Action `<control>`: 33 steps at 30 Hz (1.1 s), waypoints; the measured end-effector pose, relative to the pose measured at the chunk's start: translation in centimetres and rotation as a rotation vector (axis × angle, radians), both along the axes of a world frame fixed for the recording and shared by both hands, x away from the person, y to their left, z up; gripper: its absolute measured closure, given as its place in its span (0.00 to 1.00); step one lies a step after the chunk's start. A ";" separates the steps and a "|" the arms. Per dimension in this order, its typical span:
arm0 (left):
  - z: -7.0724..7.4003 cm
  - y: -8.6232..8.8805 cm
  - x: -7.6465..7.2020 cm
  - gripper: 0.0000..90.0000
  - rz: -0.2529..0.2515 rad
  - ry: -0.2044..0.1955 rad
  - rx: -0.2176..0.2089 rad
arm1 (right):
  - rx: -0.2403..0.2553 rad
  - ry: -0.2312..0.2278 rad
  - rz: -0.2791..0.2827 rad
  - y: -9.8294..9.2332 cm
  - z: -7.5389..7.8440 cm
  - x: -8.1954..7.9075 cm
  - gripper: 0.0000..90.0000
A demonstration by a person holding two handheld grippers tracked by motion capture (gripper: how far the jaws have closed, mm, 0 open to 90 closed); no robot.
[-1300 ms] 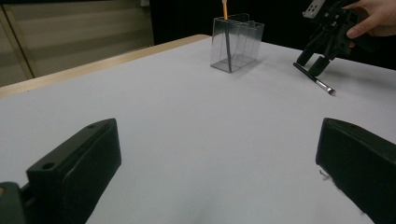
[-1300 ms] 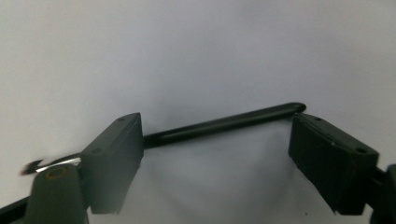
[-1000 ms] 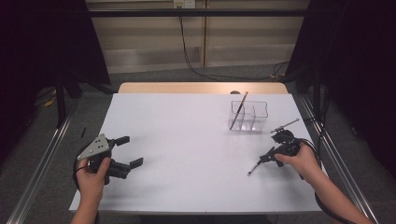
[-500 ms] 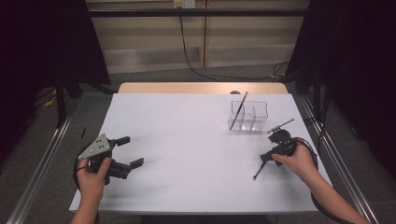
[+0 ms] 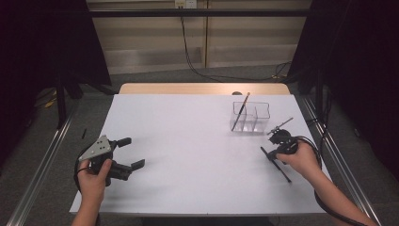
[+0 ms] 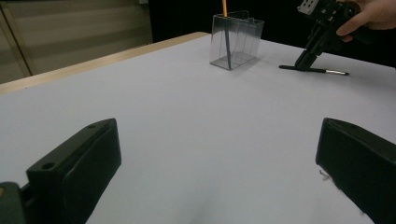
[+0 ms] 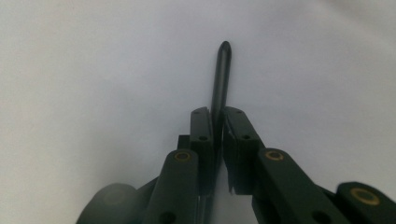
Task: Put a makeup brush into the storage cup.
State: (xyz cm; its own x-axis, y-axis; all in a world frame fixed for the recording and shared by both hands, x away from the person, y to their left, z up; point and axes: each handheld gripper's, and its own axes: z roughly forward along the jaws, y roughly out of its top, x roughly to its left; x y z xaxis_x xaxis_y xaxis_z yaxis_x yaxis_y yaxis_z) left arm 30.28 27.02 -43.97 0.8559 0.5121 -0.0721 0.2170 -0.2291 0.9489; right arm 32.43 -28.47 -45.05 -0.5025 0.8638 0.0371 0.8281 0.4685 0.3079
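Observation:
On the right of the white table point(image 5: 188, 122), my right gripper point(image 5: 271, 154) points down at a thin black pen point(image 5: 283, 173) lying flat. Its jaws have just been closing and now stand shut on the pen. In the right gripper view the gripper point(image 7: 218, 114) pinches the pen point(image 7: 223, 70) along its shaft, with the rounded end sticking out past the fingertips. My left gripper point(image 5: 134, 152) rests at the left of the table, open with nothing between its jaws. The left gripper view looks past that open gripper point(image 6: 217, 140) to the right gripper point(image 6: 303, 60) and pen point(image 6: 327, 71).
A clear divided container point(image 5: 251, 117) stands behind the right gripper, with a pencil point(image 5: 242, 108) leaning in its left compartment. The container point(image 6: 236, 39) also appears far off in the left gripper view. A wooden strip point(image 5: 202, 88) edges the table's far side, and metal rails point(image 5: 329, 146) run along both sides.
The right gripper's jaws, wide apart a second ago, have closed onto the black pen. The right hand shifted only slightly. The left hand and gripper kept still.

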 end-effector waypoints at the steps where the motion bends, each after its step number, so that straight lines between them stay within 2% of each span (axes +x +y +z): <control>1: 0.0 0.0 0.0 0.00 -0.002 -0.003 0.001 | -0.002 0.006 0.003 0.1 0.0 0.0 0.93; 5: 0.0 0.0 0.0 0.00 -0.001 0.000 0.000 | -0.021 0.011 0.045 1.0 0.1 0.3 0.94; 9: 0.0 0.1 0.0 0.00 -0.001 -0.002 0.000 | -0.015 0.012 0.084 1.9 0.2 0.6 0.94; 13: 0.0 0.1 0.0 0.00 0.000 0.002 -0.001 | 0.006 0.017 0.098 2.6 0.3 1.1 0.94; 17: -0.1 0.1 0.0 0.00 -0.003 0.003 -0.003 | 0.016 -0.007 0.122 3.3 0.4 1.6 0.94; 20: -0.1 0.1 0.0 0.00 -0.004 0.003 -0.005 | 0.017 0.008 0.121 3.6 0.2 1.8 0.93; 24: -0.1 0.2 0.0 0.00 0.000 0.004 -0.005 | 0.027 0.031 0.115 3.4 0.1 1.6 0.86; 33: 0.0 0.0 0.0 0.00 -0.004 0.000 -0.001 | 0.035 0.043 0.101 1.8 0.3 0.2 0.85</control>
State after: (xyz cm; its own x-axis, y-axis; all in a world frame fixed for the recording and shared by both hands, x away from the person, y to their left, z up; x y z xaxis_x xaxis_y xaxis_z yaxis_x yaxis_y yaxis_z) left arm 30.30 26.98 -43.94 0.8578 0.5089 -0.0728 0.2163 -0.2288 0.9491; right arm 32.60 -26.65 -44.76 -0.5843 0.8066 0.0896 0.7899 0.5399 0.2909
